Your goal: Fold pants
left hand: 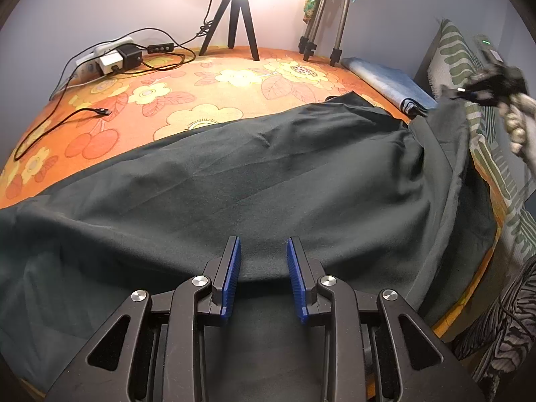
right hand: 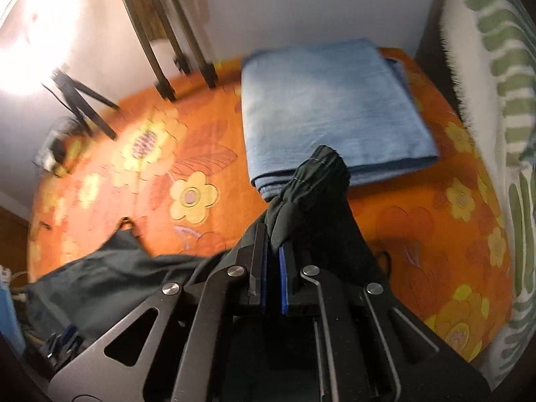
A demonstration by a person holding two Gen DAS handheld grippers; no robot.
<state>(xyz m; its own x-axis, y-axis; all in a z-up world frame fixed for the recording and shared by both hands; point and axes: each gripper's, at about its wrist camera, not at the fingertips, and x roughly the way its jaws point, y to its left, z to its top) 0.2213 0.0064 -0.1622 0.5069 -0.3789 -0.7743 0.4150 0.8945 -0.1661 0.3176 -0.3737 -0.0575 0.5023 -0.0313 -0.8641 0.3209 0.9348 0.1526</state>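
Orange flowered bedspread [left hand: 234, 77] under a pale wall, lamp-lit, with 2 tripods [left hand: 234, 23] at the far edge. Dark pants [left hand: 268, 174] spread wide across it, beside a folded blue cloth [right hand: 331, 107]. Left gripper [left hand: 263, 251] angled steeply down, low over the near edge of the fabric, blue pads [left hand: 234, 278] parted, nothing visibly pinched. Right gripper [right hand: 273, 234] tipped downward, pressed together on a bunched, stitched hem, lifting that end clear of the bedspread.
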